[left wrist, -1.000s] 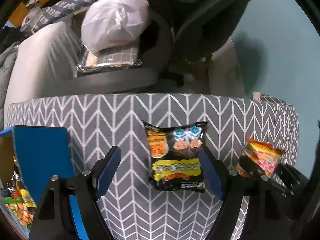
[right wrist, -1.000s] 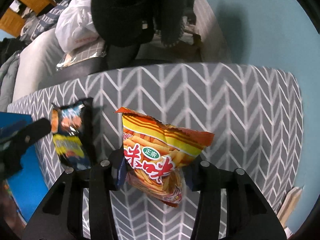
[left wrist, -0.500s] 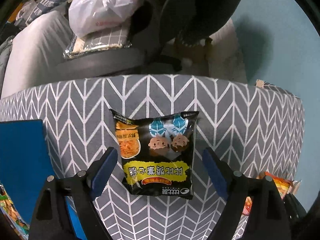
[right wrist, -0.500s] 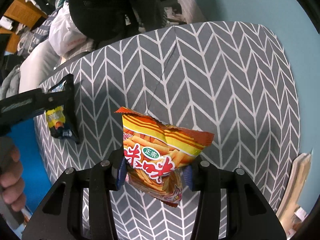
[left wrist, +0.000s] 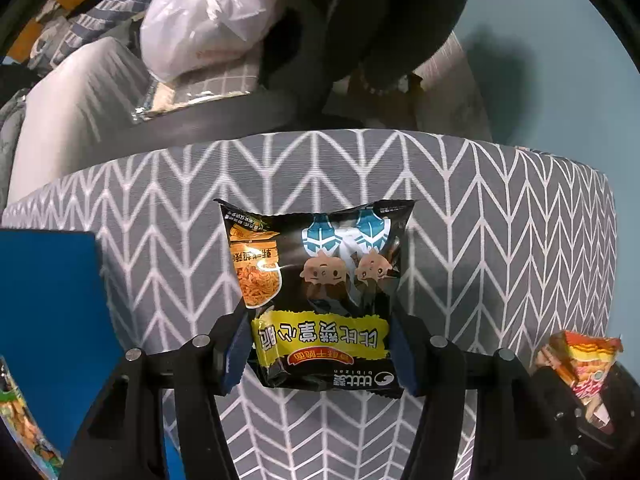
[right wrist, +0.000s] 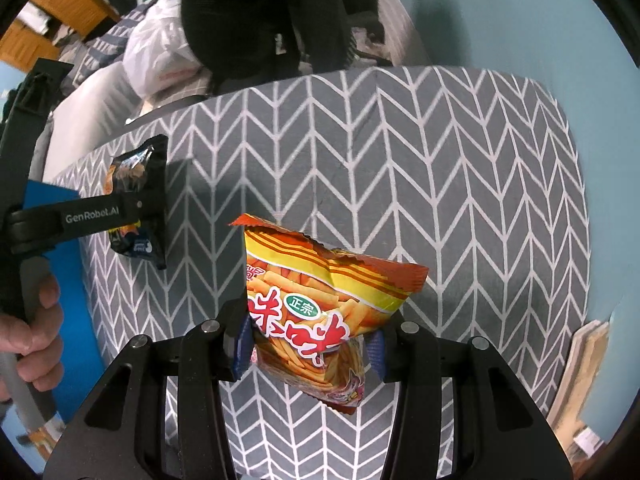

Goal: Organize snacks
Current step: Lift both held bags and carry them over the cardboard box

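My left gripper (left wrist: 320, 352) is shut on a black snack packet (left wrist: 320, 292) with yellow band and cartoon faces, gripping its lower part over the grey chevron table (left wrist: 500, 240). The packet also shows in the right wrist view (right wrist: 136, 200), with the left gripper (right wrist: 148, 208) on it. My right gripper (right wrist: 308, 348) is shut on an orange and yellow snack bag (right wrist: 316, 304) held above the table (right wrist: 460, 180). That bag shows at the right edge of the left wrist view (left wrist: 584, 360).
A blue box (left wrist: 48, 300) with snack packets (left wrist: 24, 428) inside stands at the table's left. Beyond the far edge are a dark office chair (left wrist: 360, 20), a white plastic bag (left wrist: 208, 16) and a grey sofa (left wrist: 68, 112). A light blue wall (right wrist: 520, 12) is on the right.
My left gripper's fingers have closed from wide open onto the sides of the black packet. My right gripper has risen and pulled back, still holding the orange bag.
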`<state>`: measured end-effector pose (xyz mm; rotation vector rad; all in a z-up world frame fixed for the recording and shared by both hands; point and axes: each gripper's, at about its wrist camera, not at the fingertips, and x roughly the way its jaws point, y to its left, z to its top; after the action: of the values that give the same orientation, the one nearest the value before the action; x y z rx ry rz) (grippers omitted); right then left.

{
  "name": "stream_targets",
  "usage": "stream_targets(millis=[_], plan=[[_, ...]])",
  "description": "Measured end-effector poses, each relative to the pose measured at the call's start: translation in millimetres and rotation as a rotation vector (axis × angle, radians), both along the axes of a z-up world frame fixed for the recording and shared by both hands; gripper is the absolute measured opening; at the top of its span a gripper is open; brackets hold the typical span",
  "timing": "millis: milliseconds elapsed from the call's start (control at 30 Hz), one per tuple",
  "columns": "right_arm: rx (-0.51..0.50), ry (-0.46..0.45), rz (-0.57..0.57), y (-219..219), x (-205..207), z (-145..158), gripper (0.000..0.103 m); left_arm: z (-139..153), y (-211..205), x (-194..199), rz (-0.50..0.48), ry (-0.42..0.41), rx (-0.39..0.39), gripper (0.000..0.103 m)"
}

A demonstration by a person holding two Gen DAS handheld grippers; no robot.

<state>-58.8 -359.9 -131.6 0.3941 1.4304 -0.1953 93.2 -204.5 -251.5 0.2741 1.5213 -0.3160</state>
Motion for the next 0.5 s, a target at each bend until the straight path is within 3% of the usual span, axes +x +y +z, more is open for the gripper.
stream_targets(millis=[500], plan=[[-0.073, -0.075, 0.16, 47.4, 14.0, 63.5, 0.045, 92.4, 53.9, -40.4, 0.023, -0.122, -0.068, 0.061]])
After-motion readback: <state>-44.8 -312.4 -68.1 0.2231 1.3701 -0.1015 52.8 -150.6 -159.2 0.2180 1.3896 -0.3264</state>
